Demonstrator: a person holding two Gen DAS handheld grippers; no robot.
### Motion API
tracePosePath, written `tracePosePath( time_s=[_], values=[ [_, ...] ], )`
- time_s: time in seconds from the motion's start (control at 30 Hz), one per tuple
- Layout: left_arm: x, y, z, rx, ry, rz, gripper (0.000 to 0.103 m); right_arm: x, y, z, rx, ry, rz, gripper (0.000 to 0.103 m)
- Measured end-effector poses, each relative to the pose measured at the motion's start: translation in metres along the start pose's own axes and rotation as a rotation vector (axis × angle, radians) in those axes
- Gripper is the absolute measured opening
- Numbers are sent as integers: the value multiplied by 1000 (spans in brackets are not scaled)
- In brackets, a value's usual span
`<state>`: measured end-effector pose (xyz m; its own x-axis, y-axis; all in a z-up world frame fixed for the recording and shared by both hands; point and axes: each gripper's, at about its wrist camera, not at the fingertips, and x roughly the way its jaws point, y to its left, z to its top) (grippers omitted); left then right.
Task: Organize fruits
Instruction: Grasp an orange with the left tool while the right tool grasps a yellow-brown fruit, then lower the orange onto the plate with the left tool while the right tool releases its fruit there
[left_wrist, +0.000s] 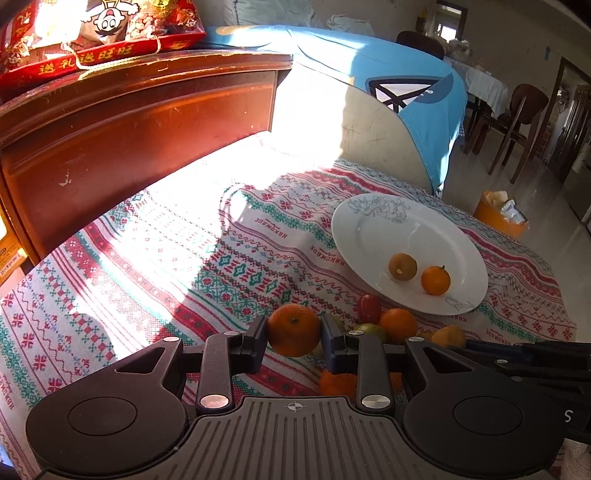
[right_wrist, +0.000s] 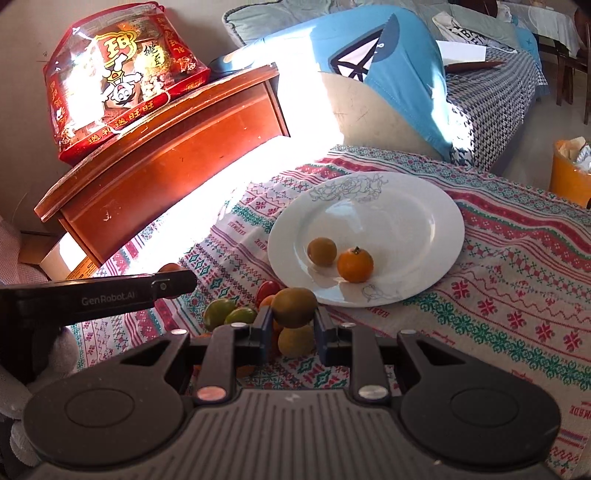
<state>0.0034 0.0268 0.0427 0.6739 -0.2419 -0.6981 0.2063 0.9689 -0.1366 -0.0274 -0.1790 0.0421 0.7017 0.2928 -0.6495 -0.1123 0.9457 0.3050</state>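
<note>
A: Left wrist view: left claw (left_wrist: 294, 334) clamped on orange tangerine (left_wrist: 293, 329), above the fruit pile (left_wrist: 384, 325) beside white plate (left_wrist: 406, 254).

B: Right claw (right_wrist: 291, 325) gripping greenish-orange fruit (right_wrist: 294, 307). Two small fruits already on plate.

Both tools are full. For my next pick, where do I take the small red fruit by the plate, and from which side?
Grip the red fruit across its rounded middle, coming down from above. It sits close between the plate rim and a loose orange fruit, so sideways approaches look crowded; its top is exposed.
</note>
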Motion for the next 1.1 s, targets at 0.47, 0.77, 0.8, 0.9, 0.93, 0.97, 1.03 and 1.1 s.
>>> tracePosePath(
  time_s=[0.47,0.77,0.8,0.9,0.93,0.97,1.03,1.1],
  values=[
    [36,-27,58,31,10,-78,28,24,-49,46,106,-3,-95,24],
    [77,-48,75,77,39,-115,28,47,-67,47,204,30,-100,24],
    [81,-50,75,80,44,-115,28,48,-68,47,208,33,-98,24],
    [92,-53,76,79,65,-117,28,52,-68,47,218,38,-99,26],
    [96,-54,76,79,74,-119,28,53,-68,47,220,37,-99,27],
    [98,-55,76,79,79,-120,28,54,-68,48,220,36,-99,27],
    [102,-56,76,74,88,-123,29,54,-68,48,216,33,-102,27],
    [104,-57,76,75,89,-124,29,53,-68,48,216,33,-101,27]
  ],
)
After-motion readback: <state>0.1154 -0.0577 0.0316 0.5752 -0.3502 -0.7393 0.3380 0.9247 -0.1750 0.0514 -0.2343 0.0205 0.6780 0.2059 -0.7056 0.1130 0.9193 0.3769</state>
